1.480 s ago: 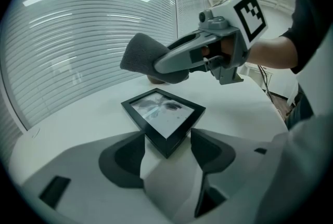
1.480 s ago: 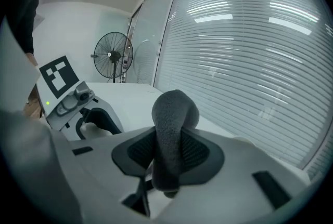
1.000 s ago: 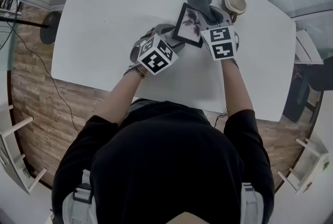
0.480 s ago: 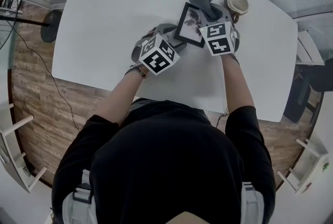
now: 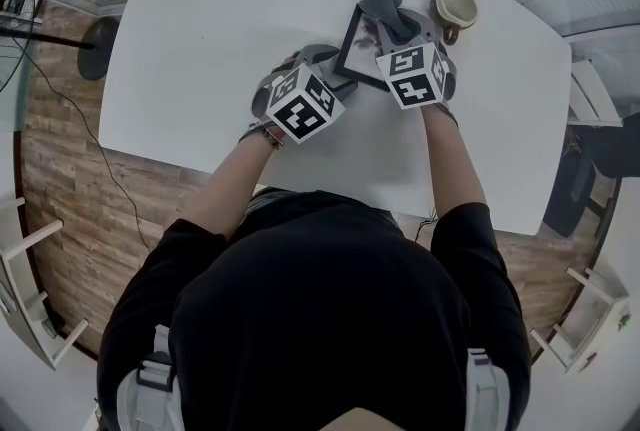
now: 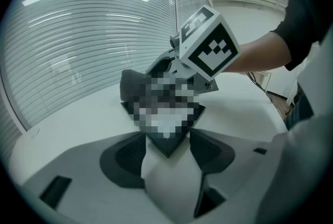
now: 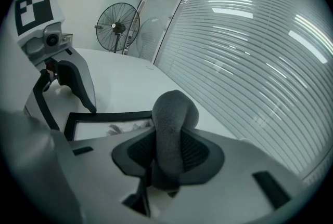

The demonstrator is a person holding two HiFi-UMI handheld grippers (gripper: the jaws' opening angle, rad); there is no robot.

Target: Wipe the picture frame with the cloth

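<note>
Frame (image 5: 360, 41) stands tilted on table (image 5: 220, 29) in head view. Left gripper view: left gripper (image 6: 166, 137) spread wide, pads gripping frame's near corner. Right gripper view: right gripper (image 7: 169, 153) clamped on cloth (image 7: 174, 114) by frame's far edge. Wiping step, prob.; next: drag cloth across glass w/ light pressure.

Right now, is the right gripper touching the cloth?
Touching: the right gripper view shows the cloth squeezed between the right gripper's fingers, pressed on both sides.
</note>
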